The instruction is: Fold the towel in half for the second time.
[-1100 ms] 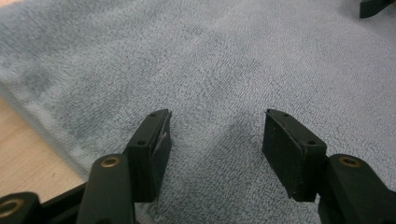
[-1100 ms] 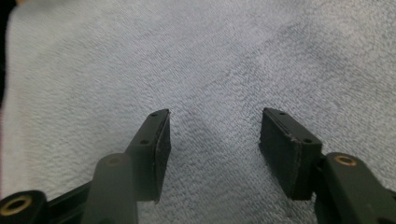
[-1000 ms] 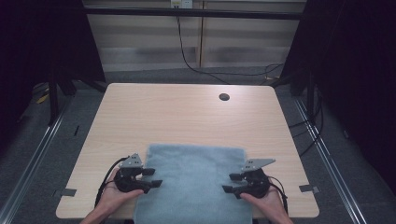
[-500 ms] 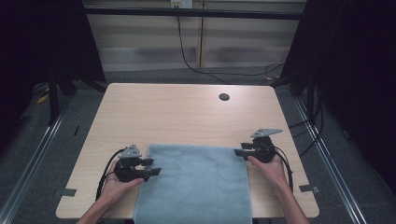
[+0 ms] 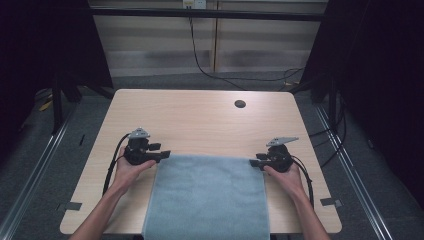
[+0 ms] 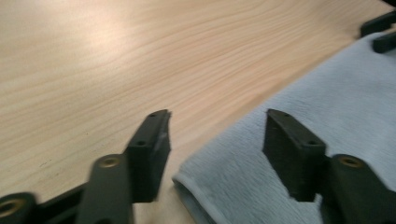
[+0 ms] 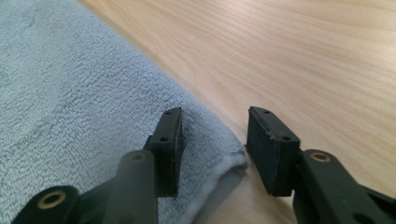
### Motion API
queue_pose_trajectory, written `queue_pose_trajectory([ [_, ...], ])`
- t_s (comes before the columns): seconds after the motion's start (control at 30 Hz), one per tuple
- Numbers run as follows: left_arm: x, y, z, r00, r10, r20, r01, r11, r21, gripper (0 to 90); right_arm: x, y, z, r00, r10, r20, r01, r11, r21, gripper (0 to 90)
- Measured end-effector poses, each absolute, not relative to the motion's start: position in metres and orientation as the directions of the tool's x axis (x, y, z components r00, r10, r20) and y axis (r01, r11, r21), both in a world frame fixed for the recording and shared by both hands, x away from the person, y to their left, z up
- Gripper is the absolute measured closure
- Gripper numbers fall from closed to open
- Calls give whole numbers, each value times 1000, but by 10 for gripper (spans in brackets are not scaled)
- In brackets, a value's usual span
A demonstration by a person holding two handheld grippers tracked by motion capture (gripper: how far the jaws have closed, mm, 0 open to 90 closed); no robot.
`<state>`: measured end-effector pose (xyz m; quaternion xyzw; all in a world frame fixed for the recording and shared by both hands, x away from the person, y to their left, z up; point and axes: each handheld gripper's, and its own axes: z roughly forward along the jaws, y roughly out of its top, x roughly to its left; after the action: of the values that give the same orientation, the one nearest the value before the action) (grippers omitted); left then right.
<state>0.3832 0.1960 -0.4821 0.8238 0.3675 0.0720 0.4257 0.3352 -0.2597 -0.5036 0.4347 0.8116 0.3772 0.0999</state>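
A light blue-grey towel (image 5: 207, 195) lies flat on the near half of the wooden table (image 5: 200, 120) and hangs over its front edge. My left gripper (image 5: 160, 150) is at the towel's far left corner. In the left gripper view the towel's corner (image 6: 210, 186) lies between the jaws of my left gripper (image 6: 217, 115), which have just been opening and do not press on it. My right gripper (image 5: 256, 160) is at the far right corner. There the towel's corner (image 7: 229, 161) sits between the jaws of my right gripper (image 7: 215, 112), which have just been closing but still stand apart from it.
A dark round hole (image 5: 240, 104) is in the table near its far right. The far half of the table is bare wood. Cables trail from both grippers toward the near edge. The other gripper's jaw tips (image 6: 380, 32) show far off in the left gripper view.
Both hands have moved away from the person along the towel's side edges to its far corners, the right hand first, then the left. The towel has stayed in place.
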Motion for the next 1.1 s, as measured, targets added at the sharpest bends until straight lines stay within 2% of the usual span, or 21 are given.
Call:
queue_pose_trajectory([
  [0.23,385,200,-503,742,647,-176,547,-433,717,371,332,-256,-503,-613,772,167,627,347,698,699],
  [0.33,384,205,-505,733,656,-179,549,-415,726,378,332,-255,-504,-609,772,183,636,337,694,748],
  [0.57,384,206,-508,776,605,-181,509,-430,745,558,331,-256,-505,-605,768,208,642,317,698,809],
  [0.67,384,204,-509,786,587,-195,507,-432,746,733,331,-257,-505,-606,766,214,643,312,699,824],
  [0.73,382,202,-507,788,586,-189,503,-434,748,790,331,-257,-505,-603,768,214,643,309,701,839],
  [0.97,383,209,-488,774,589,-235,501,-341,795,822,333,-261,-493,-596,772,221,614,261,745,853],
  [1.1,385,208,-478,769,597,-228,485,-312,817,827,336,-263,-478,-596,773,216,588,238,773,857],
])
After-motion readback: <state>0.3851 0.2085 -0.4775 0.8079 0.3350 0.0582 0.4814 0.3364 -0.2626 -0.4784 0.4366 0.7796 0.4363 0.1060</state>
